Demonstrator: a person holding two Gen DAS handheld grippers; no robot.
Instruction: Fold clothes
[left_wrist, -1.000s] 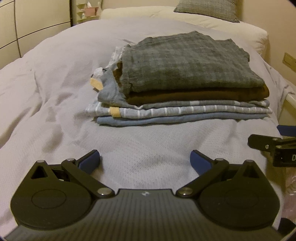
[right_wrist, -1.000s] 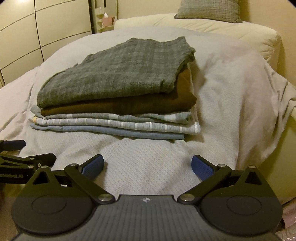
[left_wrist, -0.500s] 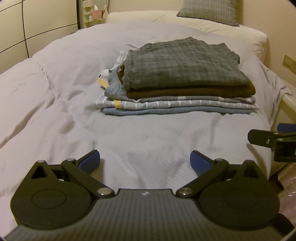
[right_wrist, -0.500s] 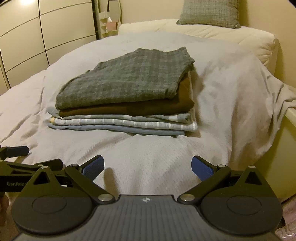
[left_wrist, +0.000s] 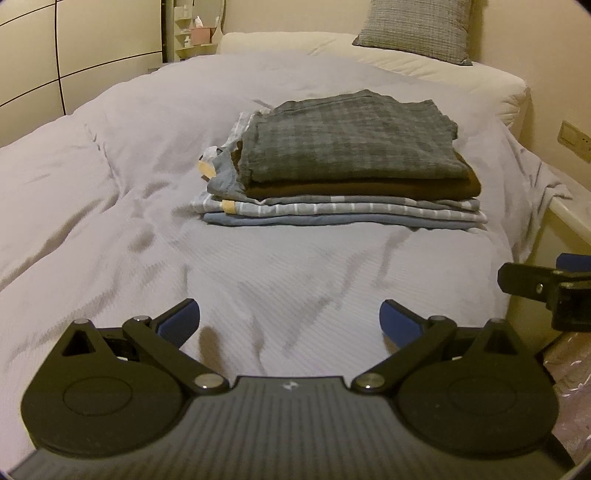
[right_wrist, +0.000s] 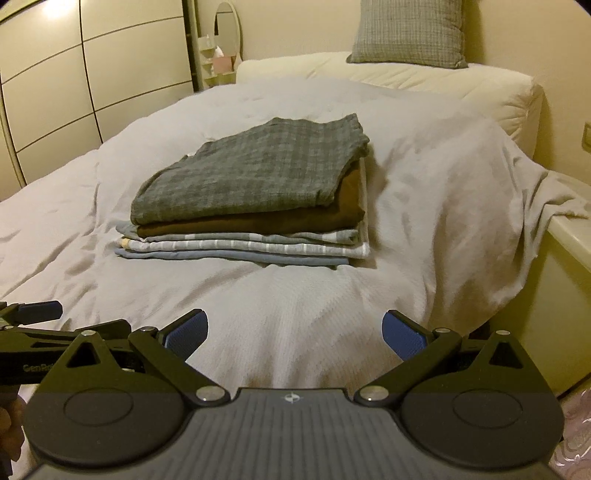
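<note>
Grippers drawn back from the stack

Both the left gripper (left_wrist: 289, 320) and the right gripper (right_wrist: 294, 331) have been pulled away from the stack of folded clothes (left_wrist: 343, 173), which is now seen farther off, more bedspread (left_wrist: 295, 273) lying between.

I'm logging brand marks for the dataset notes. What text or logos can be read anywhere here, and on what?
"GenRo", cut off by the right tongs' body: on the side of the left tongs, seen from the right wrist.
A small emblem, no letters: on each tongs' ribbed body.
Nothing legible on the folded clothes.
</note>
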